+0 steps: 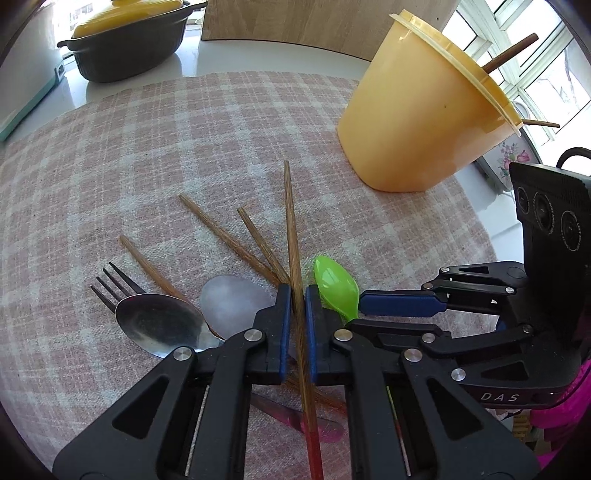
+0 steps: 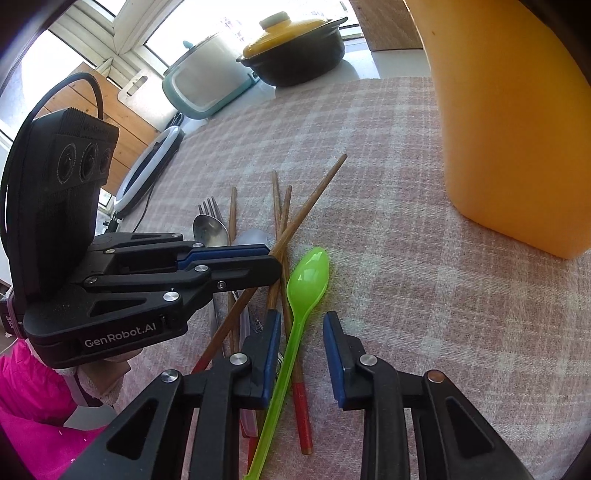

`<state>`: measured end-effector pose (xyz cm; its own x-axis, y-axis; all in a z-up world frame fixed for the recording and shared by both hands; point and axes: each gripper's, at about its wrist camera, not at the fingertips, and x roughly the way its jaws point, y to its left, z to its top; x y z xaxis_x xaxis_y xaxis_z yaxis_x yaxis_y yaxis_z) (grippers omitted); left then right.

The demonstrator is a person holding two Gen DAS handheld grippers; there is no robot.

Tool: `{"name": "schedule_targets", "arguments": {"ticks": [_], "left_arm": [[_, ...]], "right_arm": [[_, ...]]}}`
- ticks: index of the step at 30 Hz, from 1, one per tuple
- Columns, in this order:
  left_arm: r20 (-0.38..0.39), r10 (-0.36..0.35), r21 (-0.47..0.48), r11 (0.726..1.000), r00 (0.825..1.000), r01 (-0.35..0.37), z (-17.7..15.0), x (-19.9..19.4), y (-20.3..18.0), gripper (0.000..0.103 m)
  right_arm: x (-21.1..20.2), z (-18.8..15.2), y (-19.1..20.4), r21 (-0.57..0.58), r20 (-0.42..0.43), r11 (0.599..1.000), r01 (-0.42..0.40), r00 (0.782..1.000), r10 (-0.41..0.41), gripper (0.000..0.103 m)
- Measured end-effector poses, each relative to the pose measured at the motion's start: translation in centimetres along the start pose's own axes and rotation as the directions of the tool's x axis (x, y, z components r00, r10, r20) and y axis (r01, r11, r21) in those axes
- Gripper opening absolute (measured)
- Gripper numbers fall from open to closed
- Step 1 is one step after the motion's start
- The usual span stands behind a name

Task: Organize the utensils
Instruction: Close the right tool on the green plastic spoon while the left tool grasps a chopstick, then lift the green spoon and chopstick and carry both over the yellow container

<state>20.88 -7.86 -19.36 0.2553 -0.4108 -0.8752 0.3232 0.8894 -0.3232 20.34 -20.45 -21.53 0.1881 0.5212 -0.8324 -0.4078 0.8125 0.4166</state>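
My left gripper (image 1: 295, 325) is shut on a wooden chopstick (image 1: 293, 236) with a red end, tilted up over the pile; it also shows in the right wrist view (image 2: 258, 258). Several more chopsticks (image 1: 229, 240), a fork (image 1: 110, 284), a metal spoon (image 1: 159, 325) and a pale spoon (image 1: 236, 302) lie on the checked cloth (image 1: 147, 166). My right gripper (image 2: 301, 354) is open around the handle of a green plastic spoon (image 2: 306, 277), which lies on the cloth. The orange holder (image 1: 417, 110) stands at the right with two chopsticks in it.
A black pot with a yellow lid (image 1: 129, 40) stands at the back left, with a pale cooker (image 2: 207, 85) beside it. A white ring light (image 2: 147, 166) lies past the cloth's left edge. A wooden board (image 1: 295, 26) stands behind.
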Motion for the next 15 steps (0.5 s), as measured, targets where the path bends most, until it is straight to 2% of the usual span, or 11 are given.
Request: {"name": "schedule_targets", "arguments": {"ticks": [6, 9, 10, 15], "left_arm": [[0.012, -0.003, -0.023, 1.0, 1.0, 0.003, -0.1, -0.3, 0.6, 0.004], [0.018, -0.005, -0.033, 0.999, 1.0, 0.005, -0.1, -0.6, 1.0, 0.004], [0.02, -0.006, -0.038, 0.999, 1.0, 0.007, -0.1, -0.7, 1.2, 0.004], [0.033, -0.017, -0.056, 0.998, 0.999, 0.019, -0.3, -1.3, 1.6, 0.004]], "right_arm": [[0.7, 0.9, 0.3, -0.018, 0.01, 1.0, 0.011, 1.0, -0.01, 0.025], [0.9, 1.2, 0.6, -0.032, 0.01, 0.999, 0.041, 0.999, -0.041, 0.012], [1.0, 1.2, 0.6, -0.032, 0.006, 0.999, 0.043, 0.999, -0.043, 0.005], [0.6, 0.8, 0.1, -0.005, 0.017, 0.999, 0.034, 0.999, -0.034, 0.003]]}}
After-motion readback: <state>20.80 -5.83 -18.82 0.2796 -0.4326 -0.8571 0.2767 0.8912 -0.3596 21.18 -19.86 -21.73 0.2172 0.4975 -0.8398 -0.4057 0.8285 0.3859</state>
